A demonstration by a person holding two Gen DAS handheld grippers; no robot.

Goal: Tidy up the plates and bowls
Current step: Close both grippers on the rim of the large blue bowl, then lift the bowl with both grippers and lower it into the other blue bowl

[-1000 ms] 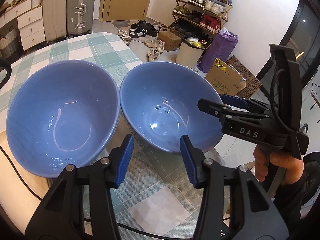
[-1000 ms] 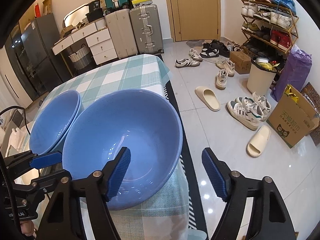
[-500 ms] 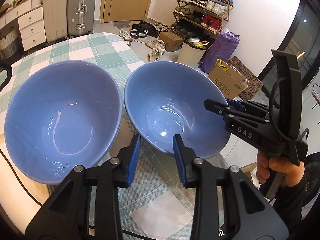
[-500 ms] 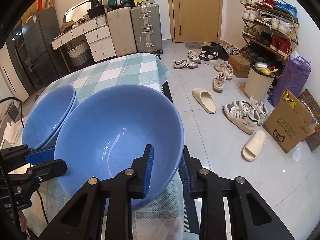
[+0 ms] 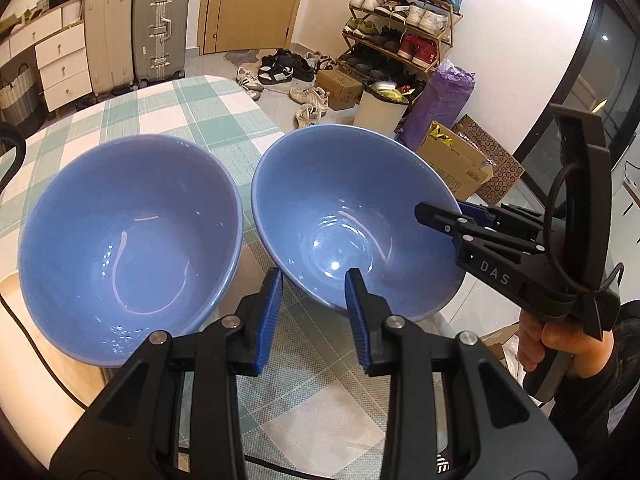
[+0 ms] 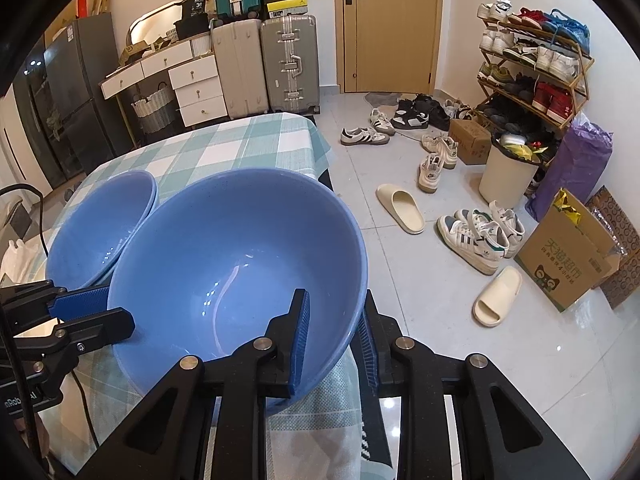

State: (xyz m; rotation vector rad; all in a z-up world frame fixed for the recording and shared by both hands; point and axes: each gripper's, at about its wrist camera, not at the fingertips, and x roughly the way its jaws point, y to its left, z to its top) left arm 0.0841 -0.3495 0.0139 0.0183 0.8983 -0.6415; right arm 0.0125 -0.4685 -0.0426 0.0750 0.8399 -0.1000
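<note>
Two blue bowls stand on the green checked tablecloth (image 5: 192, 120). The right blue bowl (image 5: 352, 216) (image 6: 236, 256) is tilted, its right rim clamped between my right gripper's (image 6: 334, 330) two blue pads. The left blue bowl (image 5: 124, 232) (image 6: 100, 224) looks like two nested bowls in the right wrist view. My left gripper (image 5: 314, 304) stands with a wide gap between its fingers; its right pad overlaps the right bowl's near rim, and whether it grips is unclear. The right gripper also shows in the left wrist view (image 5: 452, 216).
The table edge drops off right of the right bowl. On the floor are shoes (image 6: 480, 236), slippers (image 6: 400, 208), a cardboard box (image 6: 568, 260), a white bin (image 6: 508, 176) and a shoe rack (image 6: 532, 64). Suitcases (image 6: 288, 64) and drawers stand at the back. A black cable (image 5: 24, 320) runs along the left.
My right gripper closed onto the right bowl's rim. My left gripper narrowed from wide open. The right bowl shifted slightly right and tilted.
</note>
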